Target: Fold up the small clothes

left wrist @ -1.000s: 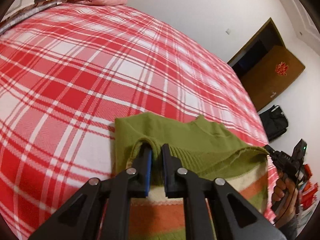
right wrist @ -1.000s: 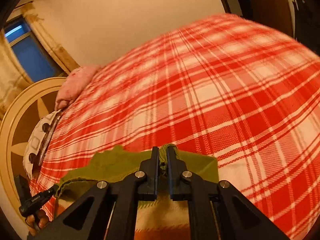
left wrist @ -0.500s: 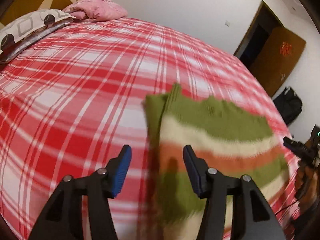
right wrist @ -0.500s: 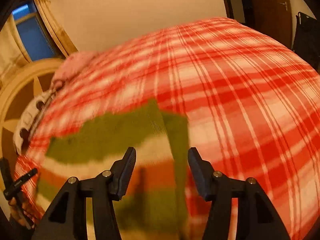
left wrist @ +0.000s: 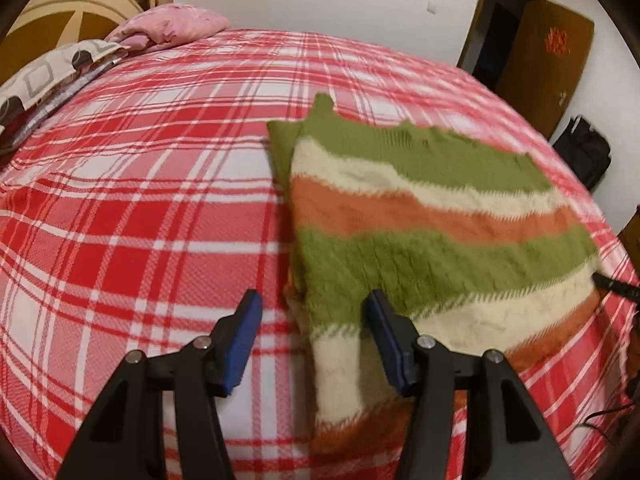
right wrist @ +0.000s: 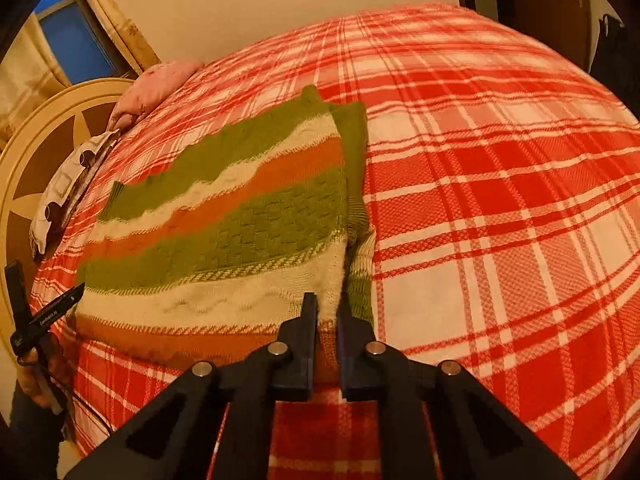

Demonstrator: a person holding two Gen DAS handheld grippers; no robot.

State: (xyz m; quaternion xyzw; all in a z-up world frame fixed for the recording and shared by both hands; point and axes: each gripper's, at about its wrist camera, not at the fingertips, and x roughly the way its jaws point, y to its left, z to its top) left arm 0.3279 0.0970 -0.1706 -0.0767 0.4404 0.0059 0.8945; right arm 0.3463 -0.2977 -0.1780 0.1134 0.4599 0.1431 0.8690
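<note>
A striped sweater (left wrist: 420,216) in green, cream and orange lies folded flat on the red plaid bedspread (left wrist: 140,220). My left gripper (left wrist: 312,312) is open and hovers at the sweater's near left edge. One blue pad is over the bedspread, the other over the knit, and nothing is pinched. In the right wrist view the sweater (right wrist: 240,216) spreads to the left. My right gripper (right wrist: 328,308) is shut on its near right edge, with cream knit between the fingertips. The left gripper (right wrist: 44,312), held in a hand, shows at the far left.
Pillows (left wrist: 168,32) and a round headboard (left wrist: 60,12) stand at the bed's head. A brown door (left wrist: 556,60) and a black bag (left wrist: 584,152) are beyond the bed's far side. Bare bedspread (right wrist: 500,200) stretches right of the sweater.
Both grippers let go of the green folded edge and drew back to the sweater's near end. The sweater now lies flat and folded. The right gripper opened, then shut again.
</note>
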